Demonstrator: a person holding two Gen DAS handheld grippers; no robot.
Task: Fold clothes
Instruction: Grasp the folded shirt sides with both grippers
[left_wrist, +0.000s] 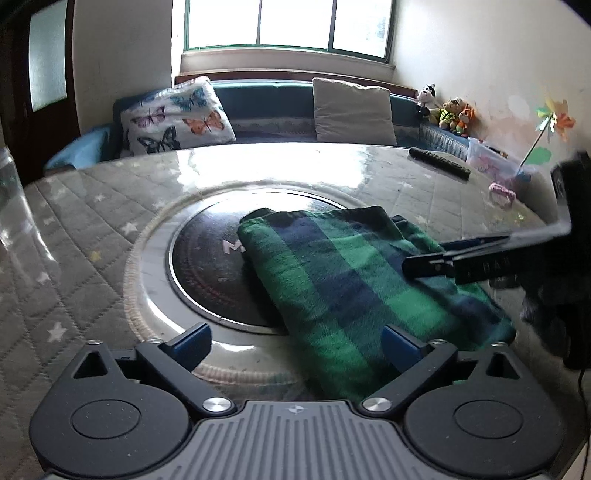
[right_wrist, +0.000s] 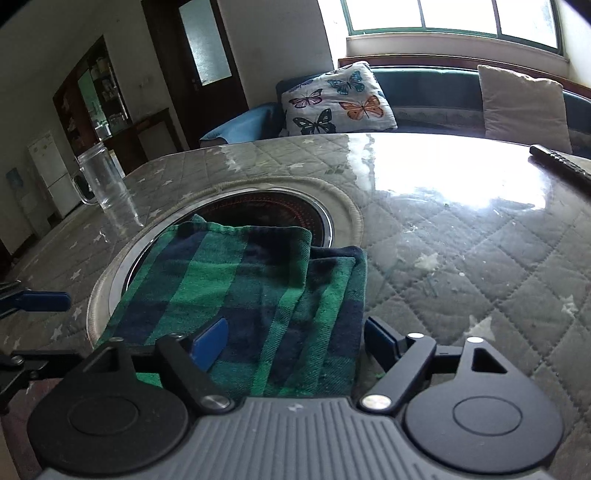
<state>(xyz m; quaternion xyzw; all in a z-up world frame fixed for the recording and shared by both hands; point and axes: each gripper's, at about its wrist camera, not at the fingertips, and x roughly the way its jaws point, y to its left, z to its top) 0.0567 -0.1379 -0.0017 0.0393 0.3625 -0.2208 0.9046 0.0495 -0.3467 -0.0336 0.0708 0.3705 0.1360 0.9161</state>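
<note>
Right wrist view showed the green-and-navy plaid cloth lying folded on the quilted, glass-topped table, partly over its round black hotplate. Both right tongs and left tongs stood apart, gripping nothing. A careless nudge could likely spill the stacked layers.

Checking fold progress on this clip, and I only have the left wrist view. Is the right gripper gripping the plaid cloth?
Observer: No. The right gripper is open. One of its fingers is over the plaid cloth, and the other is just past the cloth's edge.
Reviewer: Does the fold look tidy?
Observer: Not quite. Along its right side the top layer stops short, leaving lower layers exposed.
Reviewer: Anything standing nearby?
Observer: A clear glass mug stands upright, apart from the cloth.
</note>
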